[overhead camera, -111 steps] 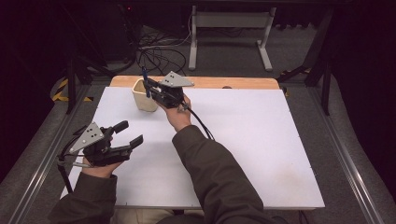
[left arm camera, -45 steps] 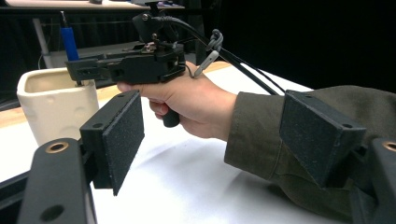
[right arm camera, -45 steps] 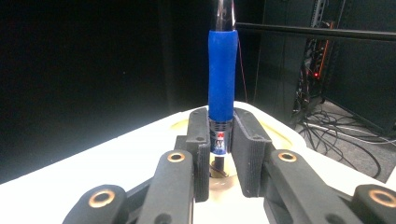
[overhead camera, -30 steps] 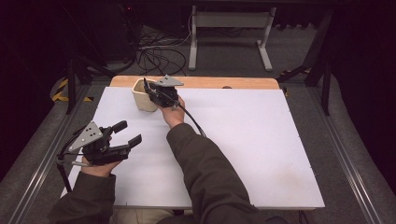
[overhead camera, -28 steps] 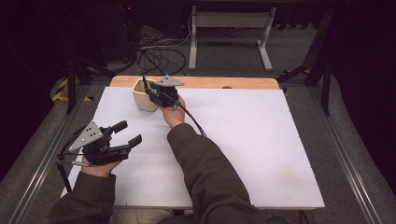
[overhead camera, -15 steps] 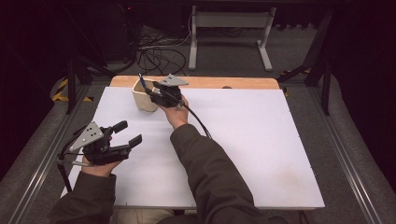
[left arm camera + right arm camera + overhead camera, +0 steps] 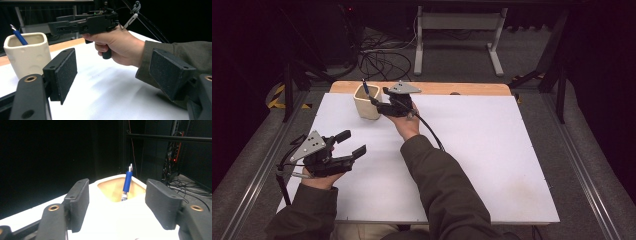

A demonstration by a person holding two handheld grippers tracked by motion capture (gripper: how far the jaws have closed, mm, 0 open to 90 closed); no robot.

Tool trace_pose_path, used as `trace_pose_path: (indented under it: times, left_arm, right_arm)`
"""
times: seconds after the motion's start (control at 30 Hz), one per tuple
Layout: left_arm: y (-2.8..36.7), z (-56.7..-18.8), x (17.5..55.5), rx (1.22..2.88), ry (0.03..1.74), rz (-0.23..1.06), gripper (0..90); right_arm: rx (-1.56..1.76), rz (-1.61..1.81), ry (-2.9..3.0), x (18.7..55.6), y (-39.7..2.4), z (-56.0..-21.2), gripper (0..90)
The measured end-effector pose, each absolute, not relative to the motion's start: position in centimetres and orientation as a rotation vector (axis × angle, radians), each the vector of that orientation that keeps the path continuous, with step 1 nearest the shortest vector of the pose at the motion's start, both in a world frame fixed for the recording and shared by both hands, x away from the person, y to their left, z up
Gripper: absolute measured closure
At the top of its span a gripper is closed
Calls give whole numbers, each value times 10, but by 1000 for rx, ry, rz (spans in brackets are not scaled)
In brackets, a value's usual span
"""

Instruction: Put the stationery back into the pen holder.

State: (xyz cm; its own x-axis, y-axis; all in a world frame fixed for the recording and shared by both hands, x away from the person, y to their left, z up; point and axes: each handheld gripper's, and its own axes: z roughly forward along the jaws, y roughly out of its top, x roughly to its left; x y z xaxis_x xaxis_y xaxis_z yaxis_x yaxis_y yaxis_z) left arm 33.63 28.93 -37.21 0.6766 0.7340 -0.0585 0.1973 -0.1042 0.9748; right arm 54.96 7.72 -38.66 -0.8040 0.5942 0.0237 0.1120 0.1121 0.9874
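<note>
At the far left of the white table (image 7: 492,165), close to the wooden strip (image 7: 472,88) along its far edge, I see a cream square cup (image 7: 366,103) with a blue pen (image 7: 365,87) standing in it, tilted, its clip end poking up above the rim. My right gripper (image 7: 377,102) hovers just beside that cup, jaws pointing toward it. Its jaws have just been opening; in the right gripper view they stand apart with nothing between the pads, the pen (image 7: 127,185) and the cup's (image 7: 117,188) opening showing beyond the gap. I have no grip on the pen: it leans inside the cup on its own, free of both pads.

My left gripper (image 7: 351,146) sits well apart from all this, near the table's near left corner, held level above the surface. Its jaws are spread wide and empty. In the left gripper view I look between its two black pads across the table at the cup (image 7: 26,56) with the pen (image 7: 18,35) in it, and at the right hand (image 7: 117,47) holding the right gripper (image 7: 53,27) just beside the cup's rim. Dark cables (image 7: 382,57) lie on the floor past the table.
</note>
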Motion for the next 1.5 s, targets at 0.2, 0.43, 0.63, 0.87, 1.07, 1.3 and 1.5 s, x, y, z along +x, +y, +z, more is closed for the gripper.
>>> trace_pose_path:
  times: [0.2, 0.43, 0.63, 0.87, 1.07, 1.3, 1.5]
  left_arm:
    - [289, -373, 336, 1651, 774, 537, 233]
    - [288, -373, 337, 1655, 773, 539, 233]
    - [287, -374, 337, 1659, 771, 540, 233]
    - [287, -373, 337, 1660, 772, 542, 232]
    - [286, -374, 337, 1663, 772, 541, 232]
    - [285, -375, 337, 1669, 770, 539, 232]
    - [284, -375, 337, 1669, 772, 540, 232]
  right_arm:
    - [702, 1756, 2048, 545, 69, -384, 255]
    - [687, 1780, 2047, 534, 59, -382, 210]
    - [662, 1776, 2051, 526, 54, -376, 176]
    - [631, 1777, 2043, 516, 49, -371, 138]
    - [657, 1790, 2041, 511, 38, -370, 110]
    - [687, 1804, 2039, 505, 24, -369, 66]
    - [681, 1822, 2028, 497, 13, -364, 47]
